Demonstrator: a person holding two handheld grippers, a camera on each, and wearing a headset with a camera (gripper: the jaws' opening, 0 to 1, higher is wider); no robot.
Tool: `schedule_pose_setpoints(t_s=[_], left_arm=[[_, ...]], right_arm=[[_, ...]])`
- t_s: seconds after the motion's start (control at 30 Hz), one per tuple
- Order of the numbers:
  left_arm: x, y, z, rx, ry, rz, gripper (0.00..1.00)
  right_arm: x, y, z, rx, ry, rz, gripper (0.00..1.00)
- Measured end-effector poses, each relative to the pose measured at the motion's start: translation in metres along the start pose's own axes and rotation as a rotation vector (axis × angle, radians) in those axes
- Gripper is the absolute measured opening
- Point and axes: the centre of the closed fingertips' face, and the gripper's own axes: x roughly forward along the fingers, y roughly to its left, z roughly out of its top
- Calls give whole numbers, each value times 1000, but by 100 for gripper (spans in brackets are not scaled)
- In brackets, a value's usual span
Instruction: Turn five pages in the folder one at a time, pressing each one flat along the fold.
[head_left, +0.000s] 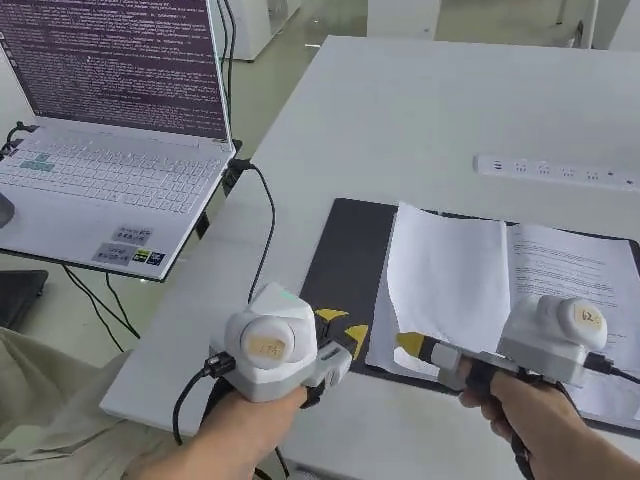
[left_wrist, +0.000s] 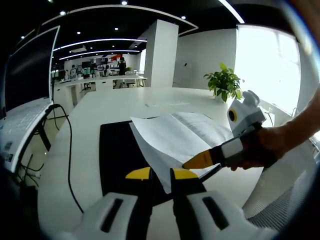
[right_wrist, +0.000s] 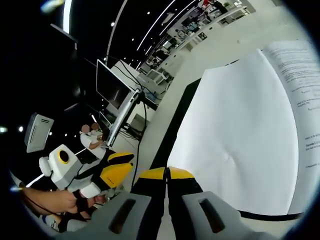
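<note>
We see the open white laptop (head_left: 110, 170) cut off at the left edge. The left gripper (head_left: 343, 328) hovers at the near left corner of the black flat folder (head_left: 345, 260) on the white counter (head_left: 430, 110), jaws slightly apart, holding nothing. A white paper sheet (head_left: 445, 280) arches up mid-folder, its near corner pinched in the closed right gripper (head_left: 412, 345), which hides the folder's near edge. The print is too small to read.

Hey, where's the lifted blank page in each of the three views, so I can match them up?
Head view: the lifted page sits centre-right.
Left gripper view: the lifted page is at centre, slanting up to the right.
Right gripper view: the lifted page is large, centre-right.
Shared landmark: the laptop is upper left in the head view, far left in the left gripper view, and left of centre in the right gripper view.
</note>
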Motion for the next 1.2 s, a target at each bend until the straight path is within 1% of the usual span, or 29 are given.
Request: schedule_pose_setpoints(t_s=[0.07,0.27,0.37,0.4,0.47,0.53,0.6,0.63,0.7,0.77,0.83,0.9,0.93,0.97,1.0,1.03,1.07,1.13,1.17,1.2], left_arm=[[1,0,-2,-3,6,1,13],[2,0,-7,-1,16,1,12],[5,0,-11,-1,27,1,11],[6,0,-12,-2,30,1,11],[10,-2,-14,-2,37,-3,10],[15,-3,-17,2,48,-9,10],[20,-6,-18,5,52,-15,10],[24,-8,-19,8,58,-22,10],[31,-12,-22,15,66,-34,9],[38,-17,-25,28,82,-48,6],[46,-22,-28,41,92,-63,5],[52,-25,-32,45,107,-66,4],[56,-27,-34,54,116,-70,3],[59,-28,-37,56,123,-72,3],[63,-28,-40,56,138,-71,2],[64,-28,-41,58,142,-70,1],[67,-28,-45,62,153,-65,0],[70,-27,-50,52,170,-55,0],[70,-28,-51,47,173,-49,0],[70,-28,-52,43,176,-46,0]], right_arm=[[3,-2,-3,-7,11,-12,0],[11,-5,-11,-10,34,-24,0],[14,-7,-17,-7,48,-29,0],[14,-6,-17,-3,47,-23,0],[14,-8,-19,-9,46,-29,0],[11,-7,-21,7,44,-14,2],[8,-7,-22,5,45,-9,8],[4,-8,-22,8,48,-6,9],[-2,-8,-20,3,35,-3,7],[-13,-11,-15,3,18,-8,4],[-23,-21,-7,4,-7,-29,4],[-32,-31,0,20,-22,-38,2],[-38,-38,6,20,-36,-54,2],[-42,-42,10,26,-47,-58,1],[-47,-48,16,42,-58,-62,0],[-50,-52,19,43,-64,-72,0],[-54,-57,26,43,-78,-78,0],[-59,-63,35,54,-94,-83,0],[-62,-66,41,53,-101,-87,0],[-63,-67,43,54,-104,-87,0]])
